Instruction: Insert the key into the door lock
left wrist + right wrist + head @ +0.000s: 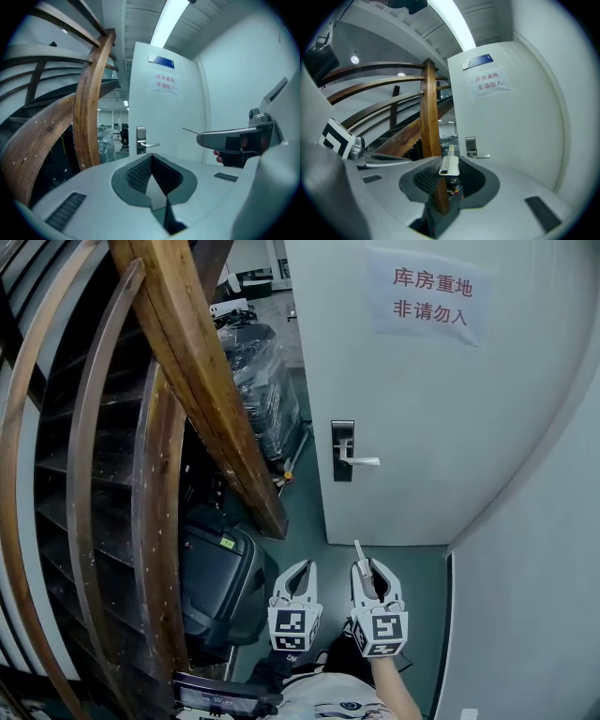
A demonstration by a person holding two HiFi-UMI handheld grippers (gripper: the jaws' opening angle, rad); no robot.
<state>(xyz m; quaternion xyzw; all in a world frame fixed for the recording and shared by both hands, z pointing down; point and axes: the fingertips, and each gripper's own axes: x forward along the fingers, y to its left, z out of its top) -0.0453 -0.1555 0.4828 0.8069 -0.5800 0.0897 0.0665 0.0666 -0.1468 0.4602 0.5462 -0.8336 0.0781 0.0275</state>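
Nearest the camera, at the bottom of the head view, the pale grey left gripper (302, 570) and the matching right gripper (368, 567) are held side by side, each carrying a cube with black-and-white square markers. In the left gripper view, the left gripper (151, 159) is seen clenched, its dark ribbed pads (138, 174) meeting at the tips with nothing between them. The right gripper (449, 169) is closed on a slim, pale metal key (449, 164), which is gripped by its flat head; its thin blade (358, 552) is pointed away from the person, toward the door. A sleeve and hand (389, 685) are seen behind the right gripper. To the left, a black hard case (220, 579) is set on the grey-green floor (394, 563) beneath a staircase of dark brown curved wooden beams (192, 371). Farther on, the white door (441, 418) is fitted with a dark rectangular lock plate (342, 465) and a silver lever handle (361, 461); the key is held well apart from this plate, below it in the head view. Higher on the door, a white paper sign with red characters (429, 296) is fixed. Beyond the door's edge, goods wrapped in clear plastic film (258, 381) are stacked.
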